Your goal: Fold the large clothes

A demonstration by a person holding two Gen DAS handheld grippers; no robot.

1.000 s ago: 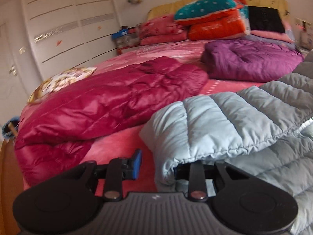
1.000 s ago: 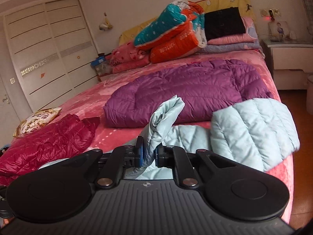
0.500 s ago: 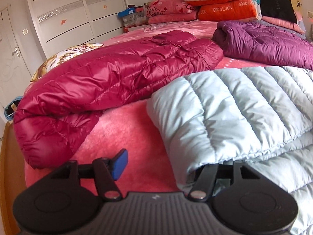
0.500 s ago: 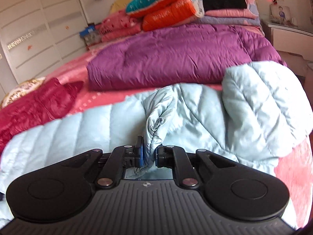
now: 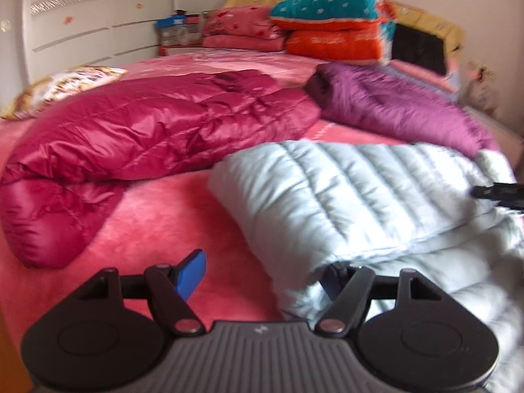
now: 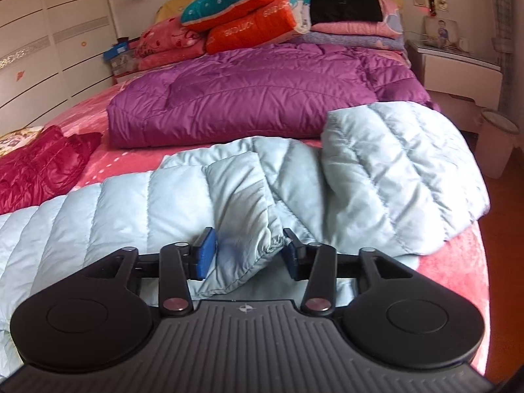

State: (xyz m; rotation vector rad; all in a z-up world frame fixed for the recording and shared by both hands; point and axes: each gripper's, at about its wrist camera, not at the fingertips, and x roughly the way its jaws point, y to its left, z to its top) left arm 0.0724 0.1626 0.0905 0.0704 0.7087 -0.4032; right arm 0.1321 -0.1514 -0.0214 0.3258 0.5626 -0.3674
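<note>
Your pale blue down jacket (image 6: 376, 177) lies spread at the near edge of the bed (image 5: 183, 216), one sleeve folded across its body. Your right gripper (image 6: 249, 252) has just been opening: its jaws stand apart with the sleeve cuff (image 6: 252, 242) loose between them. Your left gripper (image 5: 262, 278) has also just spread wide, its right finger tucked under the jacket's folded edge. Behind lie a crimson jacket (image 5: 157, 131) and a purple jacket (image 6: 245, 95) on the pink bedspread, stacked bedding (image 6: 249, 9) by the headboard, a white wardrobe (image 5: 85, 23) and a nightstand (image 6: 458, 72).
</note>
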